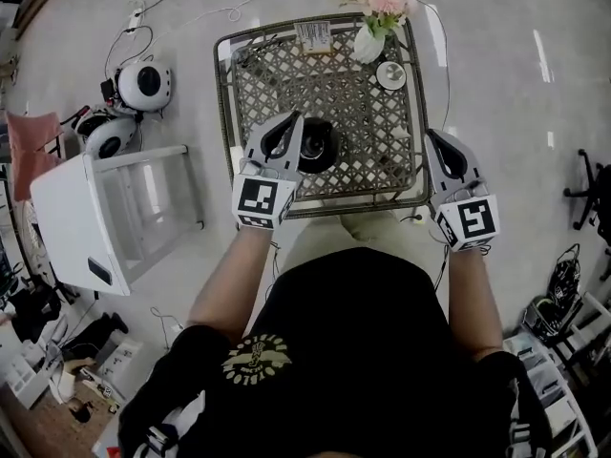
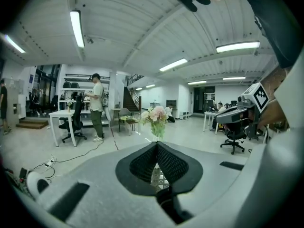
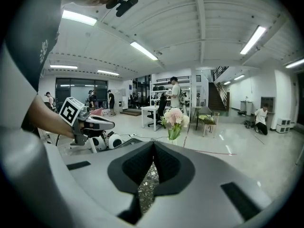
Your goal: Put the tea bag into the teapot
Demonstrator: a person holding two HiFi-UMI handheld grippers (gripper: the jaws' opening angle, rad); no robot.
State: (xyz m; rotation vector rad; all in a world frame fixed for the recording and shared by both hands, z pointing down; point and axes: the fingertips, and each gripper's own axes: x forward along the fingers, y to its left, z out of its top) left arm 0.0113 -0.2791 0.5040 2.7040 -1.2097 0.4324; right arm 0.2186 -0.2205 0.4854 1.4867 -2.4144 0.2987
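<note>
Head view: I am looking straight down on a lattice-top table (image 1: 377, 132), with the person standing at its near edge.

- The black teapot (image 1: 322, 146) sits on the lattice, left of centre and toward the near side. It is upright, and its left side is covered by the left gripper (image 1: 292, 117).
- The right gripper (image 1: 431, 135) is over the table's right rim, well apart from the teapot.

Left gripper view: the left gripper (image 2: 156, 144) has its jaws closed tip to tip and holds nothing. Only a slit lower down shows the lattice underneath.

Right gripper view: the right gripper (image 3: 153, 143) is the same, with jaws pressed together and nothing held. Table lattice shows through the gap behind the tips.

Other things on the table:
- A white vase of pink flowers (image 1: 374, 17) stands at the far right corner.
- A small white round dish (image 1: 389, 74) lies just in front of the vase.
- A printed packet (image 1: 313, 34) lies at the middle of the far edge.

I cannot pick out the tea bag for certain. Neither gripper has it.

On the floor to the left are a white cart (image 1: 81, 222) and two round white devices (image 1: 143, 84), with cables lying around them.
</note>
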